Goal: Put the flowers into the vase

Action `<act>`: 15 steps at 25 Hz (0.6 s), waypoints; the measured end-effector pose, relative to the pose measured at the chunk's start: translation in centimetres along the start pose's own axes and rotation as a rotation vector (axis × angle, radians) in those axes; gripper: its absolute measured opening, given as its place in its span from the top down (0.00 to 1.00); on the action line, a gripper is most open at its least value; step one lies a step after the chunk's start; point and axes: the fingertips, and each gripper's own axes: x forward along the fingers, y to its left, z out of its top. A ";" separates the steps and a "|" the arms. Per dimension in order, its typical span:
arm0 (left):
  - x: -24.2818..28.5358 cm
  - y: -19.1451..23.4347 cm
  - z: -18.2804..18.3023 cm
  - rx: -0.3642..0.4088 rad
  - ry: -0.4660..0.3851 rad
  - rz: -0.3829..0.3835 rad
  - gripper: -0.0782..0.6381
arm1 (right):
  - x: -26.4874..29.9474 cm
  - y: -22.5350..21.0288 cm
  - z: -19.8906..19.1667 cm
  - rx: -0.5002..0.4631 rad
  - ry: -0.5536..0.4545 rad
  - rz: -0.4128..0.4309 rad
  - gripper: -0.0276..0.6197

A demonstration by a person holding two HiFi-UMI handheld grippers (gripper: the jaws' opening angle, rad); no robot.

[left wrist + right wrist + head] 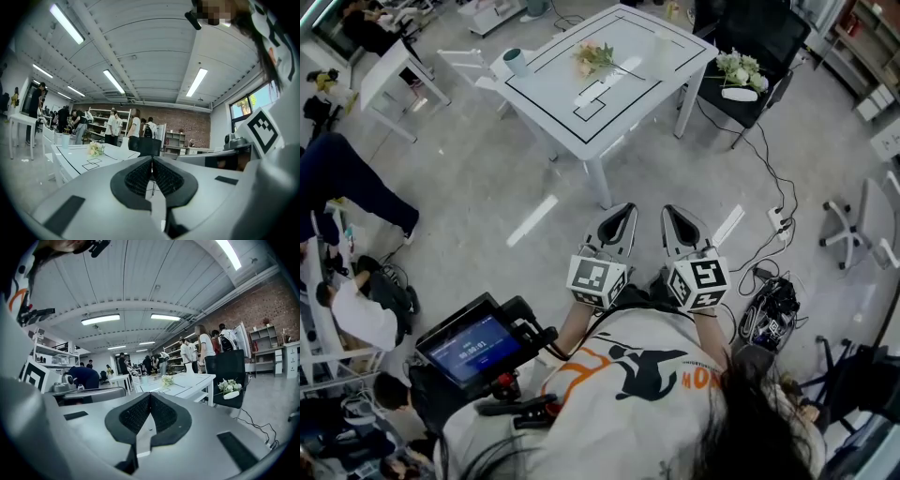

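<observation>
The left gripper (625, 212) and the right gripper (669, 212) sit side by side close to the person's body. Both point toward the white table (551, 96). In each gripper view the jaws are pressed together with nothing between them.

The flowers (594, 58), pale yellow blooms on green stems, lie about the middle of the table top. They are well apart from both grippers and straight ahead of them. A pale upright vessel (190, 367) (it looks like the vase) stands near the table's far right edge, beyond the flowers. A second bunch of white flowers (741, 67) rests on the black chair (226, 365), just off the table's right corner.
</observation>
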 end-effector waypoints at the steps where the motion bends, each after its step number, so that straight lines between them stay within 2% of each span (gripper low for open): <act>1: 0.3 0.3 -0.2 -0.004 0.003 0.001 0.87 | 0.3 -0.1 -0.1 0.000 0.005 0.000 0.94; 8: 4.2 1.2 0.1 0.004 0.013 0.004 0.87 | 3.0 -2.9 0.5 0.012 0.011 0.014 0.94; 15: 10.9 3.5 1.0 0.008 0.016 0.056 0.87 | 7.8 -8.1 2.6 0.009 0.016 0.056 0.94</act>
